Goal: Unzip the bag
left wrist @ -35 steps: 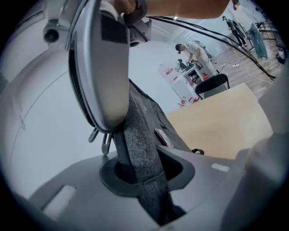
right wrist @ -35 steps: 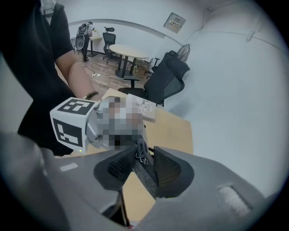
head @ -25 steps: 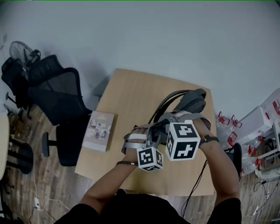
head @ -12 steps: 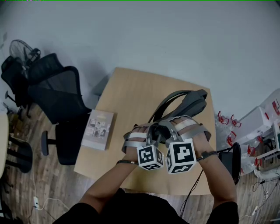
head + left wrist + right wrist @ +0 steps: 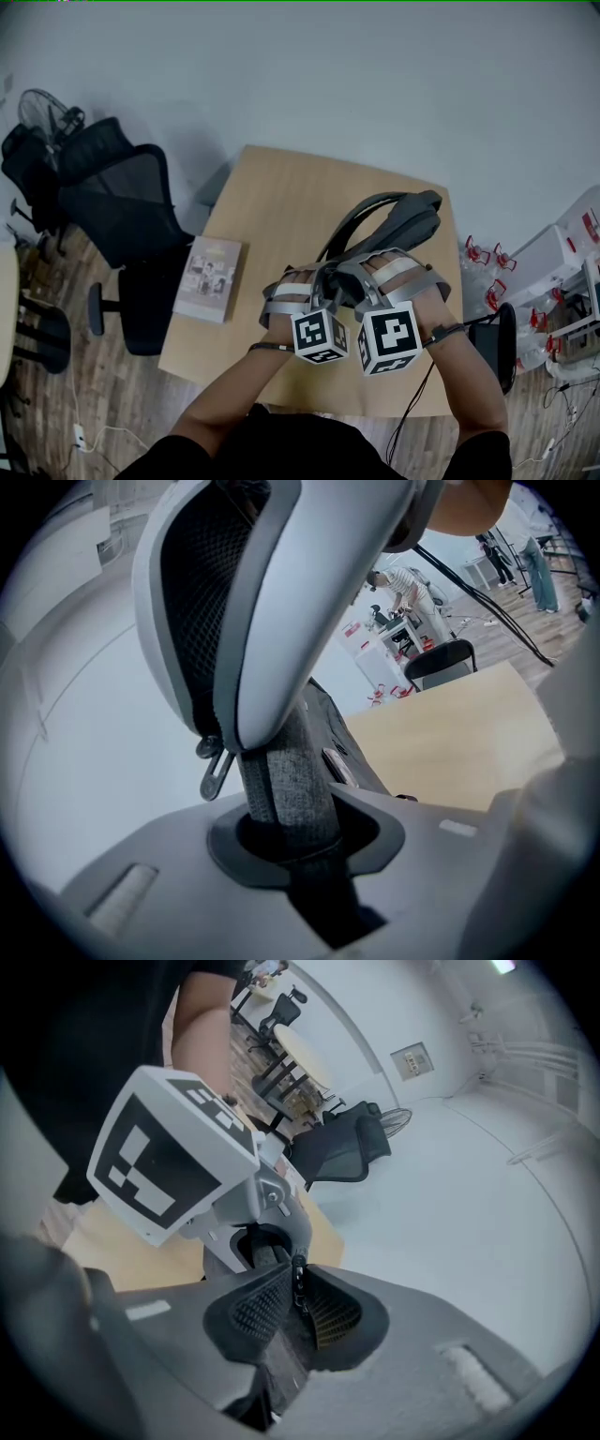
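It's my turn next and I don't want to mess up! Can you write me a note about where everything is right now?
Left gripper: shut on the grey strip of the bag.
Right gripper: jaws have just been closing, now pinching the zipper pull.
The bag lies on the table, under both grippers.
Done: both grips. Left to do: slide the zipper open.

Black shirt (image 5: 281,452), black-and-white marker cubes (image 5: 389,336)

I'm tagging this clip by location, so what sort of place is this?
Most likely an office or lab workroom: a light wooden table, a black mesh office chair beside it, a fan in the corner, and cables trailing over the floor.
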`<state>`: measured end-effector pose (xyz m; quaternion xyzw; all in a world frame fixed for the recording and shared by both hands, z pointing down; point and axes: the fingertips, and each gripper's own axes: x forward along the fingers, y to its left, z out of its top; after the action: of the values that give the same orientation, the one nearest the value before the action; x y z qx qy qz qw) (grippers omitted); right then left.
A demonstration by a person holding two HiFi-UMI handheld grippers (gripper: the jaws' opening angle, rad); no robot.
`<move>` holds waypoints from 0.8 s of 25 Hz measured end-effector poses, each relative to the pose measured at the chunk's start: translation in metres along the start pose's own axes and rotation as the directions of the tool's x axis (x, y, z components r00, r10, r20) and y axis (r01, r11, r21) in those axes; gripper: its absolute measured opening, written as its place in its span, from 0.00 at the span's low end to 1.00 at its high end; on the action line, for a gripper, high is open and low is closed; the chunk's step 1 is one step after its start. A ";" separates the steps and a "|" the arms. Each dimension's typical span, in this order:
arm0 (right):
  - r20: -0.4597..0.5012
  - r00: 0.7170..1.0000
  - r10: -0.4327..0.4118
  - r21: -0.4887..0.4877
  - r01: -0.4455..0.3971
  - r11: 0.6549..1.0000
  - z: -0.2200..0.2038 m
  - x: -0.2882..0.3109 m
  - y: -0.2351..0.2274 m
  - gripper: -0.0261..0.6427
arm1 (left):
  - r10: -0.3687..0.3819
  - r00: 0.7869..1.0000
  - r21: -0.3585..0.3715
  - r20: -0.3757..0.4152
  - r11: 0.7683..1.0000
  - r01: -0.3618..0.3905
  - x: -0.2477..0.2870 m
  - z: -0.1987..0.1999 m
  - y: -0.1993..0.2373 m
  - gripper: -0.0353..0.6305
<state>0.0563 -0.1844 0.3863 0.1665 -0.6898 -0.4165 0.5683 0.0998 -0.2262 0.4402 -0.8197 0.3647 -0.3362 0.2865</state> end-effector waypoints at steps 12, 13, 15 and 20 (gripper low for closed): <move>0.236 0.968 -0.085 0.343 -0.001 0.939 -0.002 -0.017 -0.012 0.11 | -0.026 0.999 -0.032 0.029 0.999 0.027 -0.001 0.000 -0.001 0.23; 0.252 0.962 -0.101 0.374 0.000 0.927 -0.002 -0.020 -0.014 0.10 | -0.029 0.999 -0.036 0.031 0.999 0.030 -0.002 0.000 -0.002 0.23; 0.265 0.955 -0.136 0.426 0.011 0.905 -0.002 -0.024 -0.018 0.09 | -0.031 0.999 -0.038 0.033 0.999 0.032 -0.002 0.000 -0.002 0.23; 0.285 0.928 -0.240 0.537 0.053 0.842 -0.003 -0.028 -0.022 0.09 | -0.031 0.999 -0.052 0.041 0.998 0.033 -0.003 -0.001 -0.001 0.23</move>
<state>0.0619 -0.1786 0.3517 0.2922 -0.8490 -0.2799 0.3399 0.0982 -0.2231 0.4402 -0.8393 0.3545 -0.3143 0.2665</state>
